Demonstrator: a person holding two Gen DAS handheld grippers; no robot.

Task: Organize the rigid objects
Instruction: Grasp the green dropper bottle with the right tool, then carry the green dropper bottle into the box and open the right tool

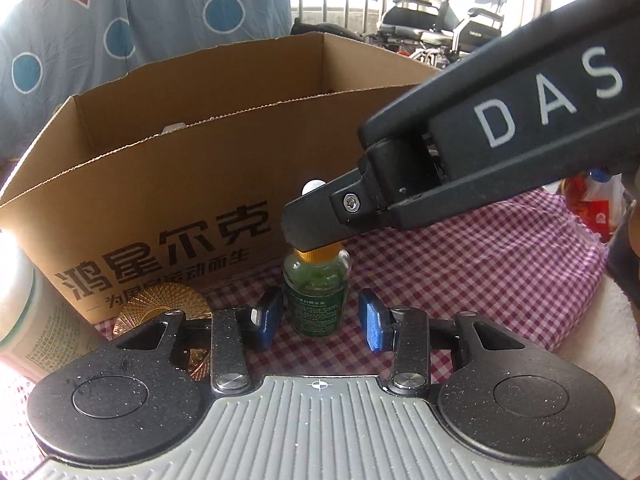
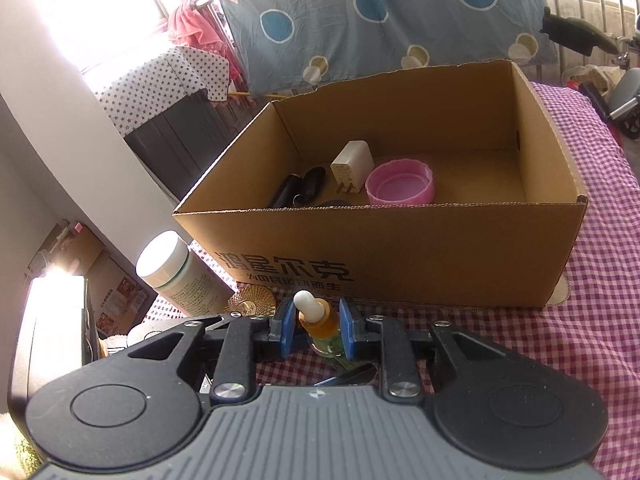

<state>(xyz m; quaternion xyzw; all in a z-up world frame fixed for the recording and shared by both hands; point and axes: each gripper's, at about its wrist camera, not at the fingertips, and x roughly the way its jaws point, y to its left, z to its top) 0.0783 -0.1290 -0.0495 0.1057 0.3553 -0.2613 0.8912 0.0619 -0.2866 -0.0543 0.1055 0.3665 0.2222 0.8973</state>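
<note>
- Left wrist view: the dropper bottle (image 1: 316, 288) stands upright on the checked cloth (image 1: 480, 280) before the cardboard box (image 1: 160, 184), long axis vertical, between the left gripper (image 1: 323, 318) pads, which stand apart and clear of the glass
- Right wrist view: the right gripper (image 2: 316, 330) is nearer, its blue pads flanking the bottle's orange cap; contact I cannot tell
</note>
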